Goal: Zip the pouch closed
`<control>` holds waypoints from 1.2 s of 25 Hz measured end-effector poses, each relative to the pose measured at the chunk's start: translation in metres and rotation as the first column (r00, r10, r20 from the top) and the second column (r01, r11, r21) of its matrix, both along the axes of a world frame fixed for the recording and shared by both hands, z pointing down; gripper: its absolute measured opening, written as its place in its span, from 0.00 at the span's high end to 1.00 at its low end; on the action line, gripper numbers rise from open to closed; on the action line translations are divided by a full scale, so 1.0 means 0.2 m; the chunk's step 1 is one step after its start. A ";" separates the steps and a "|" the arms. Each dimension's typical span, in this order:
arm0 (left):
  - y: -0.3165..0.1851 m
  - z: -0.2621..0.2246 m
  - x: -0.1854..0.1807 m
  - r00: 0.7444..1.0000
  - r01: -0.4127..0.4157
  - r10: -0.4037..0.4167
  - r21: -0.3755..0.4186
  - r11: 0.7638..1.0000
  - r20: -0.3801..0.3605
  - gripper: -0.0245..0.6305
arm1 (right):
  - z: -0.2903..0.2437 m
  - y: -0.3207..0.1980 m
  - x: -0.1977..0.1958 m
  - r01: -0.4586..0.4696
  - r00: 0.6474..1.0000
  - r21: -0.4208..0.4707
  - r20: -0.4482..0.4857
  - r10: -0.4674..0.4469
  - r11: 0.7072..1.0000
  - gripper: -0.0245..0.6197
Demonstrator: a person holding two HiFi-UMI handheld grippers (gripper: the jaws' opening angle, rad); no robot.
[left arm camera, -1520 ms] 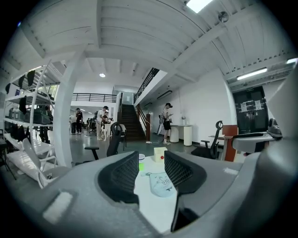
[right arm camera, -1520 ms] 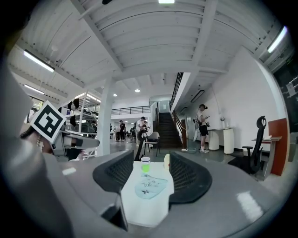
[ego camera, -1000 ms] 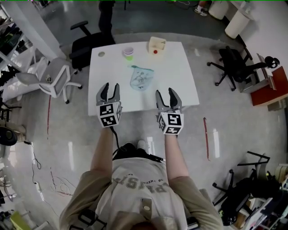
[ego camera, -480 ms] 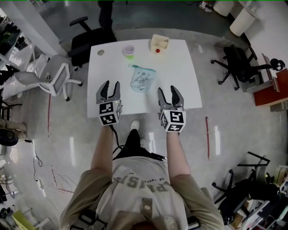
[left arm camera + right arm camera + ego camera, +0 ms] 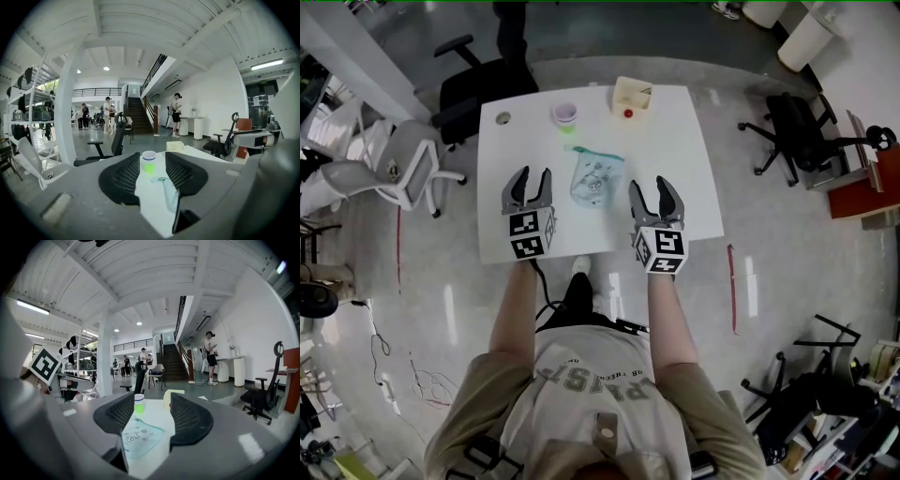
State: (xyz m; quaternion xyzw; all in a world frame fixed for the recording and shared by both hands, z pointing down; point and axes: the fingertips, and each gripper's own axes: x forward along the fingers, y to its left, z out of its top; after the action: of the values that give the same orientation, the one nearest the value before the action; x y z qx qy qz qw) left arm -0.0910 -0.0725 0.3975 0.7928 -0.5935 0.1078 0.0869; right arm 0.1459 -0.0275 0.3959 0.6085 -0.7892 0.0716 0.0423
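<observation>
A pale blue-green pouch [image 5: 593, 177] with printed drawings lies flat near the middle of the white table [image 5: 675, 150]. It also shows between the jaws in the right gripper view [image 5: 139, 438] and at the right jaw's edge in the left gripper view [image 5: 170, 194]. My left gripper [image 5: 529, 182] hovers open over the table's near left part, short of the pouch. My right gripper [image 5: 655, 193] hovers open over the near right part, beside the pouch. Neither touches it, and both hold nothing.
A small cup [image 5: 565, 113] with green contents and a cream box [image 5: 631, 95] with a red item stand at the table's far side. A small round disc [image 5: 501, 118] lies at the far left corner. Office chairs [image 5: 473, 84] ring the table; people stand far off.
Both grippers have moved forward from the near edge to over the table, closer to the pouch. Their jaws stay open.
</observation>
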 end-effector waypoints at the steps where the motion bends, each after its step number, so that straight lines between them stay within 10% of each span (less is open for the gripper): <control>1: -0.04 0.01 0.00 1.000 -0.004 0.004 -0.004 1.000 0.005 0.69 | 0.00 -0.04 0.00 -0.001 1.000 -0.001 -0.001 0.001 1.000 0.63; 21: -0.71 0.15 0.01 0.991 -0.128 0.129 -0.078 0.989 0.014 0.69 | 0.07 -0.70 -0.05 -0.057 0.998 -0.025 -0.029 0.056 0.998 0.63; 30: -0.73 0.41 0.09 0.977 -0.210 0.215 -0.207 0.955 0.003 0.69 | 0.26 -0.79 -0.09 0.060 0.994 -0.131 -0.079 -0.071 0.990 0.63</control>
State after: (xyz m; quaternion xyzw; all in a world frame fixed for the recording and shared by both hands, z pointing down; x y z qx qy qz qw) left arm -0.0721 -0.2190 0.4801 0.8374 -0.4915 0.1874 0.1488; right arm 0.1282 -0.1865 0.4484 0.5807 -0.8001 0.0953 0.1167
